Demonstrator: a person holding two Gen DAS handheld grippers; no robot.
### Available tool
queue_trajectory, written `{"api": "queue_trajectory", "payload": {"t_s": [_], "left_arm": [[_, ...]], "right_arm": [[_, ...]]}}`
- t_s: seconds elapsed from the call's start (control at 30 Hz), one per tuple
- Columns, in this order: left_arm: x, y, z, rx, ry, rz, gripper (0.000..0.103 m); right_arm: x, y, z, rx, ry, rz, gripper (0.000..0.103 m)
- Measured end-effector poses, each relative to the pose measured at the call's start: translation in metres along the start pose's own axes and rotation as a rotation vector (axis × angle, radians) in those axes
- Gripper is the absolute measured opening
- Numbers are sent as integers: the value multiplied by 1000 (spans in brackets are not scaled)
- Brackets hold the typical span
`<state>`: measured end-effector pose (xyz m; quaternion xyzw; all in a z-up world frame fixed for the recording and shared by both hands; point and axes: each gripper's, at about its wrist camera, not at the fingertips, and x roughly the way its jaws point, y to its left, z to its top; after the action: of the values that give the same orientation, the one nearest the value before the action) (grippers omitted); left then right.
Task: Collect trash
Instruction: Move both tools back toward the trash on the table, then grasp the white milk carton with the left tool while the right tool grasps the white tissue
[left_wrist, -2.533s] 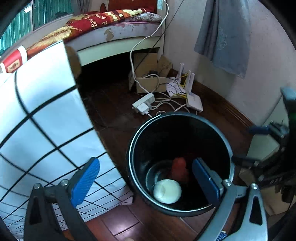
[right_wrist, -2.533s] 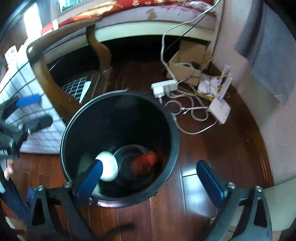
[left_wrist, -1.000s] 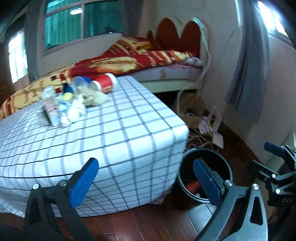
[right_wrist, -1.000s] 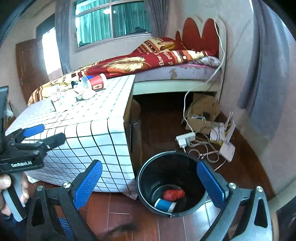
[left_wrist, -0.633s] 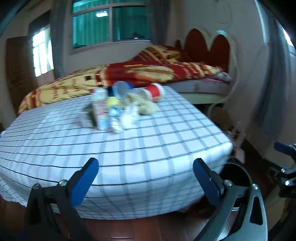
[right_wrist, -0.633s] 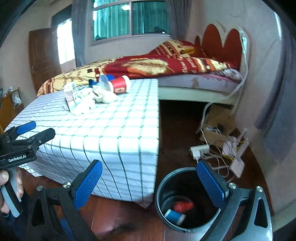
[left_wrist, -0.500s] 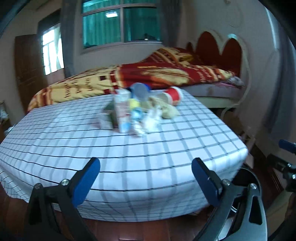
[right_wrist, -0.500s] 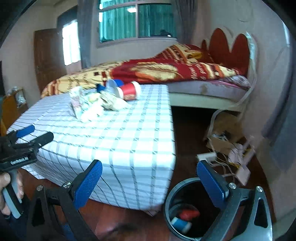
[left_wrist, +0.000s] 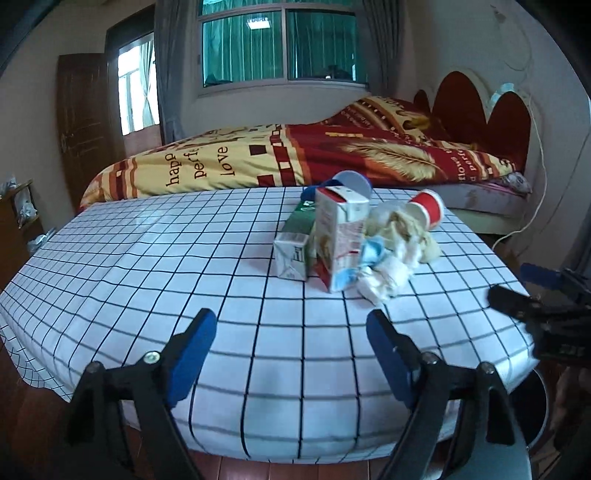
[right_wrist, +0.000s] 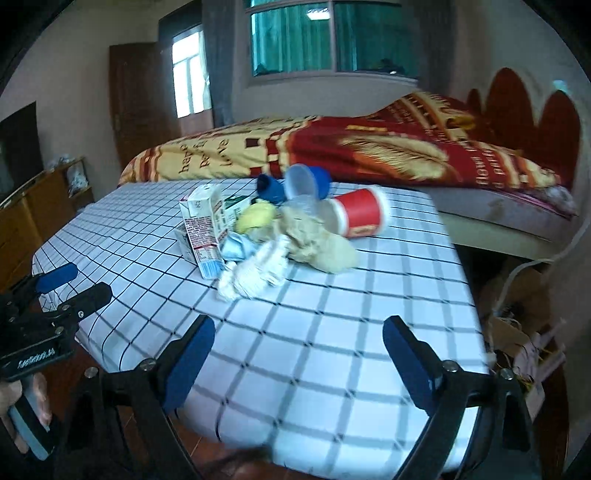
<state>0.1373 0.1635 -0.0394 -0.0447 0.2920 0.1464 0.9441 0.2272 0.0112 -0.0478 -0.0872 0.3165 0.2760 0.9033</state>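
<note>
A heap of trash lies on the checked tablecloth (left_wrist: 147, 280): an upright milk carton (left_wrist: 341, 240), a small carton (left_wrist: 291, 256), crumpled tissues (left_wrist: 384, 275), a red paper cup (left_wrist: 428, 210) on its side and a blue cup (left_wrist: 351, 182). The right wrist view shows the same carton (right_wrist: 203, 229), tissues (right_wrist: 255, 273), red cup (right_wrist: 360, 216) and a tan wad (right_wrist: 321, 247). My left gripper (left_wrist: 291, 356) is open and empty above the table's near edge. My right gripper (right_wrist: 299, 363) is open and empty, short of the heap.
The black bin's rim (left_wrist: 535, 410) peeks out at the table's right corner. A bed with a red and yellow blanket (left_wrist: 295, 155) stands behind the table. Cables and boxes (right_wrist: 517, 332) lie on the floor at the right.
Both grippers rose from over the black bin and swung left to face the table top. The trash heap now sits centred ahead of them. Both stay open.
</note>
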Motion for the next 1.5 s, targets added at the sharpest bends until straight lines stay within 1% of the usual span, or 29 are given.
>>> {"api": "queue_trajectory", "payload": {"t_s": [0.07, 0.2, 0.27, 0.3, 0.4, 0.43, 0.47, 0.5, 0.57, 0.7, 0.77, 0.9, 0.97, 1.0, 1.03, 1.07, 1.1, 1.17, 1.33, 1.5], "left_arm": [[13, 3, 5, -2, 6, 5, 83], [32, 6, 11, -1, 15, -4, 83], [37, 7, 12, -1, 22, -18, 79], [42, 7, 13, -6, 28, -25, 78], [48, 7, 13, -17, 32, -39, 78], [49, 6, 14, -20, 31, -47, 78], [51, 4, 15, -21, 32, -54, 78], [52, 1, 16, -19, 31, -60, 78], [54, -4, 19, -16, 28, -69, 78], [58, -21, 30, -18, 4, -83, 78], [61, -28, 36, -24, -6, -84, 78], [67, -44, 52, -12, -26, -74, 78], [70, -50, 57, -3, -32, -49, 78], [73, -50, 60, -2, -36, -29, 76], [76, -50, 62, -4, -32, -15, 68], [83, -48, 63, -2, -3, -11, 59], [87, -46, 63, 4, 19, -16, 40], [86, -43, 63, 17, 20, -19, 38], [58, -34, 61, 14, -27, -59, 37], [34, -30, 51, 16, -35, -78, 37]], "right_arm": [[23, 5, 9, 1, 23, 16, 84], [68, 10, 25, 16, 70, 54, 80], [86, 11, 30, 19, 100, 76, 76], [95, 12, 31, 16, 121, 81, 73], [118, 15, 34, 22, 166, 142, 52], [122, 16, 33, 17, 178, 167, 38], [123, 16, 32, 15, 186, 192, 35], [119, 16, 31, 11, 179, 201, 33], [105, 13, 28, -4, 155, 188, 32], [76, -3, 25, -5, 96, 102, 32], [73, -14, 26, 7, 88, 62, 32], [76, -28, 31, 34, 94, 45, 32], [77, -32, 31, 41, 95, 43, 32], [77, -33, 30, 42, 98, 44, 32], [75, -35, 27, 42, 99, 43, 32], [75, -36, 27, 42, 100, 41, 32], [72, -38, 25, 44, 100, 39, 32], [68, -40, 25, 47, 94, 40, 32], [52, -41, 24, 47, 65, 34, 32], [24, -40, 21, 48, 30, 21, 31]]}}
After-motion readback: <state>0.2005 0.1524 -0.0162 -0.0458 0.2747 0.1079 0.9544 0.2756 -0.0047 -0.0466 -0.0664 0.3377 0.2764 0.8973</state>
